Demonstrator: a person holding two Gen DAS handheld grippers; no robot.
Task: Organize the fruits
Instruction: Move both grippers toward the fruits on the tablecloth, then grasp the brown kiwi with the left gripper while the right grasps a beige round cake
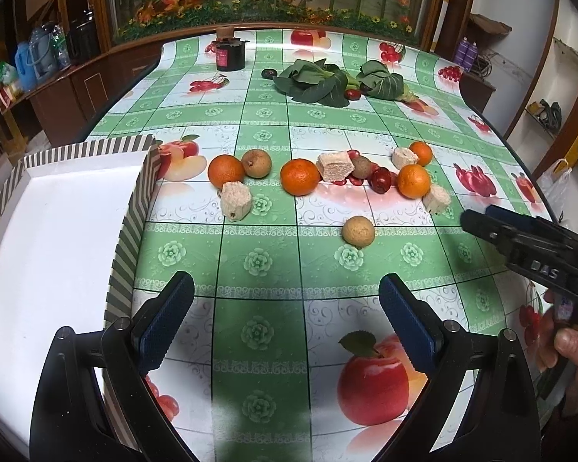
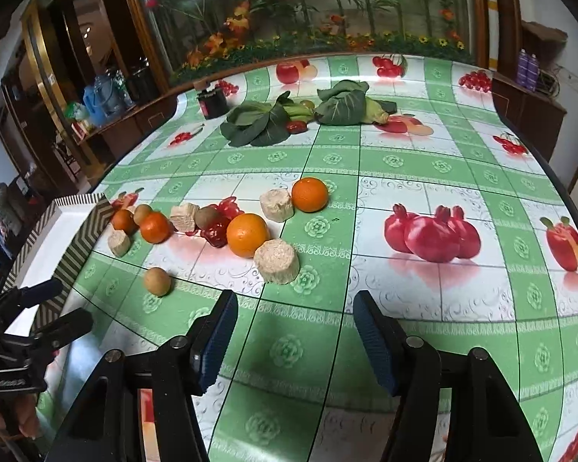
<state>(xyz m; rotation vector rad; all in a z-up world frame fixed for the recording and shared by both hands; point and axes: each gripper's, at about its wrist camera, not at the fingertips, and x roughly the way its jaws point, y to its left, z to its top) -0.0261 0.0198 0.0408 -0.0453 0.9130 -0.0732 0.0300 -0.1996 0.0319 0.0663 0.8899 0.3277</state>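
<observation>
Several oranges lie in a row mid-table, among them one on the left [image 1: 225, 171], one in the middle [image 1: 299, 176] and one on the right [image 1: 414, 181] [image 2: 247, 235]. Brown round fruits [image 1: 256, 163] [image 1: 358, 231] [image 2: 157, 281], a kiwi [image 1: 362, 166] and red fruits [image 1: 380, 180] lie among them, mixed with beige cake chunks [image 1: 234, 201] [image 2: 276, 261]. A striped white box [image 1: 57, 231] [image 2: 73, 227] stands at the left. My left gripper [image 1: 287, 321] is open and empty above the tablecloth. My right gripper [image 2: 294, 340] is open and empty near the front.
Leafy greens [image 1: 314, 81] [image 2: 258, 123] and dark red fruits [image 1: 352, 94] lie at the far side with a black jar [image 1: 230, 54]. The fruit-print tablecloth [image 1: 266, 254] covers the table. A wooden cabinet with flowers stands behind.
</observation>
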